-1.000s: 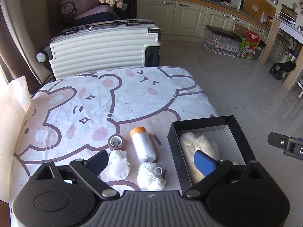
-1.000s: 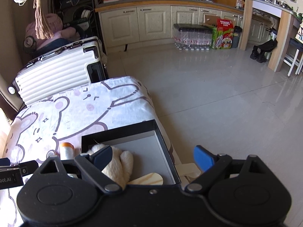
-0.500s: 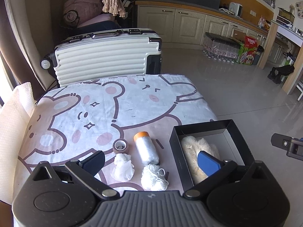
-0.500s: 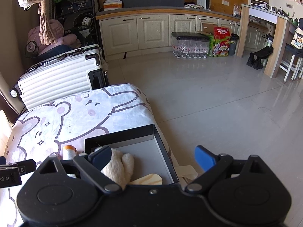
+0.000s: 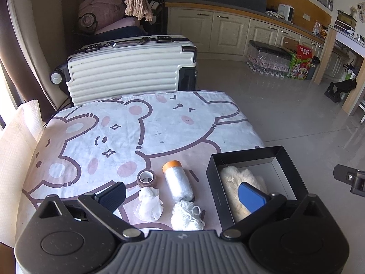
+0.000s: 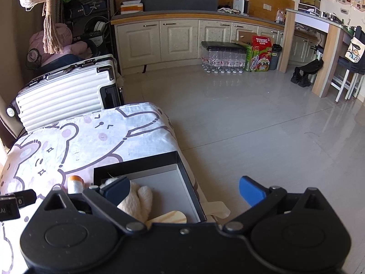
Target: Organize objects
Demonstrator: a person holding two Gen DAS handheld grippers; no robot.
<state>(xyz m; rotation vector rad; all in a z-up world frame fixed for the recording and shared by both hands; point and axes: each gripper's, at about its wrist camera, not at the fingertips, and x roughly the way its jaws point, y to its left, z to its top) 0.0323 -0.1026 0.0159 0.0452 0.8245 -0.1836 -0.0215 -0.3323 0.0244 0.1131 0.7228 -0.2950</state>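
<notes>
**Black box and loose items on the cartoon-print worktop**

Black box (image 5: 251, 157), open-topped with a grey interior, sits at the lower right of the left wrist view, at the worktop edge. It contains a cream fluffy item (image 5: 230, 180) and, seen in the right wrist view, a pale wooden piece (image 6: 168, 217).

Left hand-held gripper (image 5: 182, 196): jaws have just been opening and now stand spread wide, grasping nothing. One blue pad hangs over the box, the other over the cloth at lower left. Right hand-held gripper (image 6: 183, 188): jaws have just been opening, released, nothing between them; one pad is over the fluffy item, the other over the floor.

Left of the box, lower centre: a silver roll with an orange cap (image 5: 178, 181), a brown tape ring (image 5: 146, 178), a white mesh puff (image 5: 149, 203) and a white yarn bundle (image 5: 187, 215), close together.

A bear-print cloth (image 5: 114, 132) covers the worktop. A white ribbed suitcase (image 5: 127, 68) stands behind it, upper centre. Cream cabinets (image 6: 164, 41) and grey floor tiles (image 6: 262, 125) fill the rest.
</notes>
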